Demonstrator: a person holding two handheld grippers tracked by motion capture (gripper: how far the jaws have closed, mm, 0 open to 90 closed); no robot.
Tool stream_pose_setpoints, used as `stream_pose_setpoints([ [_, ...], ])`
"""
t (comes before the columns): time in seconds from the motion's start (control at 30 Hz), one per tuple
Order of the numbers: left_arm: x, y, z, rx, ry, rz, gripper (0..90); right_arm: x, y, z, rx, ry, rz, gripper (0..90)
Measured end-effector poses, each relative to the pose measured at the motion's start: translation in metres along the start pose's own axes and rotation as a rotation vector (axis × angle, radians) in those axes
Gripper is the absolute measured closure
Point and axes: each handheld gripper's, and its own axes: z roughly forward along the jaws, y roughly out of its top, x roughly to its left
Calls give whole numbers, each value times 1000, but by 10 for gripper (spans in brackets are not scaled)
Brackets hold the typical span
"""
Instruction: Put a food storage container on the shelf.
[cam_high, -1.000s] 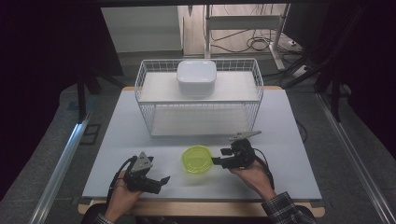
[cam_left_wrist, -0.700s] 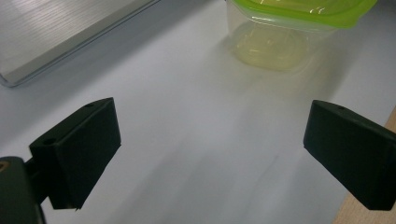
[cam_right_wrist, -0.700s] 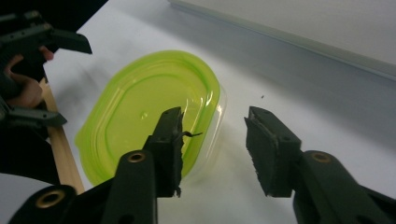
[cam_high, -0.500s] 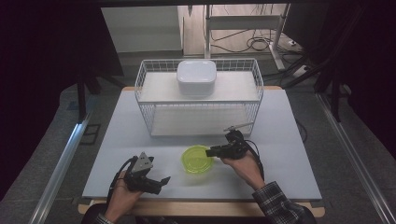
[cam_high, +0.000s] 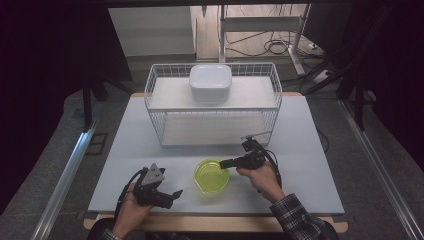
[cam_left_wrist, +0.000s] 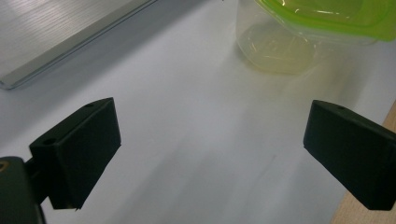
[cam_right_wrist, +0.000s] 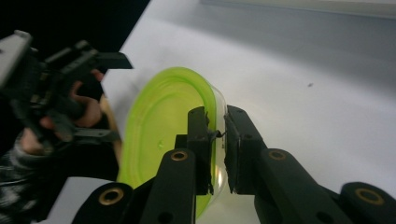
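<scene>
A thin, light plastic bowl (cam_high: 212, 176) is pinched at its rim by the right gripper (cam_high: 226, 163), jaws just closed; the left gripper (cam_high: 172, 194) is held wide open, empty.

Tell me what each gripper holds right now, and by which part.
The right gripper has just been closing on the green container's rim, one jaw inside and one outside. The left gripper is open and holds nothing.

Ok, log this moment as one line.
right gripper: just closed on tub rim | left gripper: open, idle | tub: on table | basket: behind
</scene>
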Motion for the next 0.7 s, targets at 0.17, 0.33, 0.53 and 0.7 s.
stream_pose_setpoints([
  [0.17, 0, 0, 0, 0, 0, 2, 38, 3, 0, -3, -16, 4, -4, 820],
  [0.33, 0, 0, 0, 0, 0, 1, 38, 2, 2, -7, -43, 7, 1, 822],
  [0.53, 0, 0, 0, 0, 0, 2, 38, 2, 4, -13, -69, 21, 8, 826],
  [0.7, 0, 0, 0, -1, 0, 1, 38, 2, 5, -16, -85, 19, 13, 838],
])
